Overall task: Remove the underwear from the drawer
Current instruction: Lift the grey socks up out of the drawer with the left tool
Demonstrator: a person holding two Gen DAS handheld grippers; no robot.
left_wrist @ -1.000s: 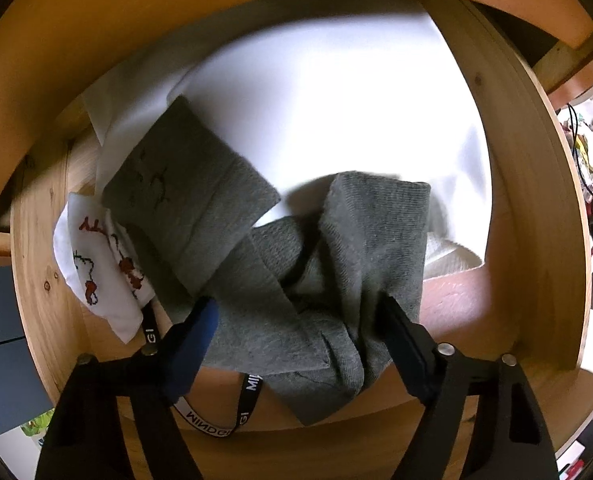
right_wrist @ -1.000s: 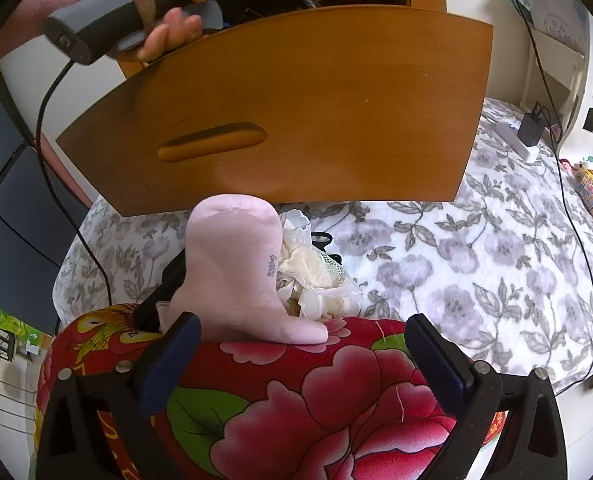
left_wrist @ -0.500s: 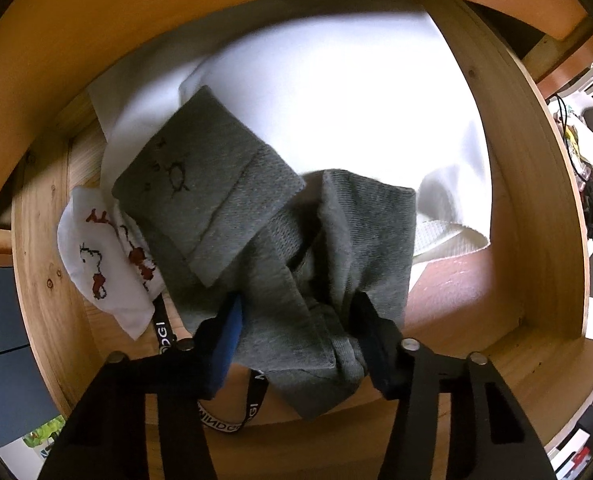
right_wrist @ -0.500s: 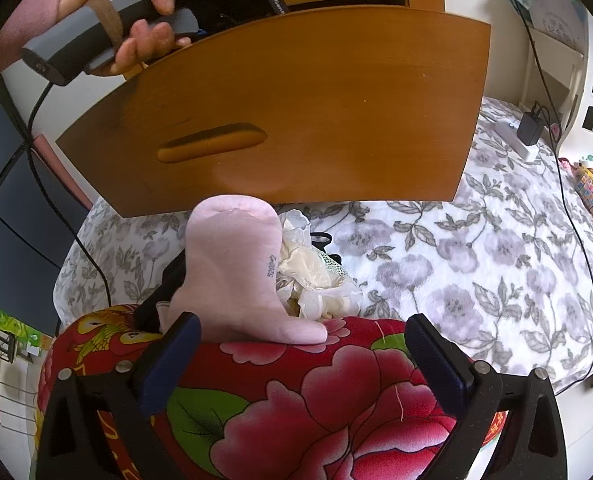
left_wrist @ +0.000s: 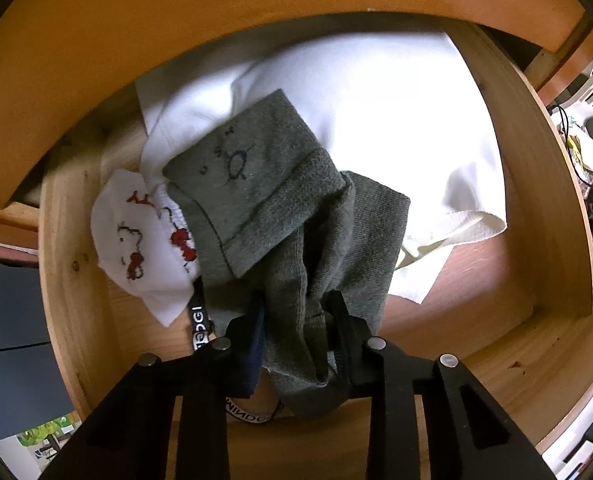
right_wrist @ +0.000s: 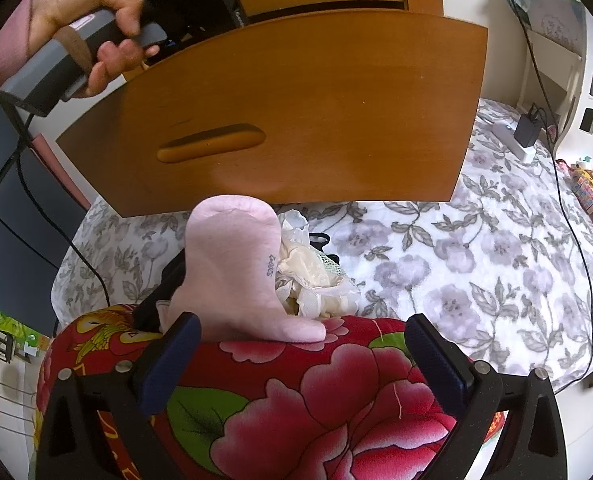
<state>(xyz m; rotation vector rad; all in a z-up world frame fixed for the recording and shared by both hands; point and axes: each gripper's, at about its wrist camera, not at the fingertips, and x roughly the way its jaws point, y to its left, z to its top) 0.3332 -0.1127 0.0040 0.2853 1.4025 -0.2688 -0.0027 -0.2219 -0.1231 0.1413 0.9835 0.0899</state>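
In the left wrist view I look straight down into the wooden drawer (left_wrist: 76, 280). A grey knit garment (left_wrist: 264, 208) with a small stitched mark lies crumpled on white cloth (left_wrist: 376, 100). My left gripper (left_wrist: 296, 300) is closing, and a bunched fold of the grey garment is squeezed between its pads. In the right wrist view my right gripper (right_wrist: 302, 322) stands open above a red floral quilt (right_wrist: 296, 400). Nothing is between its fingers. A pink sock (right_wrist: 232, 264) lies just beyond them.
A white sock with red stitching (left_wrist: 136, 248) and a black lettered strap (left_wrist: 198, 320) lie at the drawer's left. Outside, the drawer front (right_wrist: 336, 100) hangs over a flowered bedspread (right_wrist: 456, 260). Cream lace garments (right_wrist: 316, 276) sit beside the pink sock. A person's hand (right_wrist: 88, 32) holds the left gripper's handle.
The left jaws have narrowed from wide apart to pinching the grey garment, gathering its cloth. The hand on the left handle shifted slightly. The right gripper has not moved.
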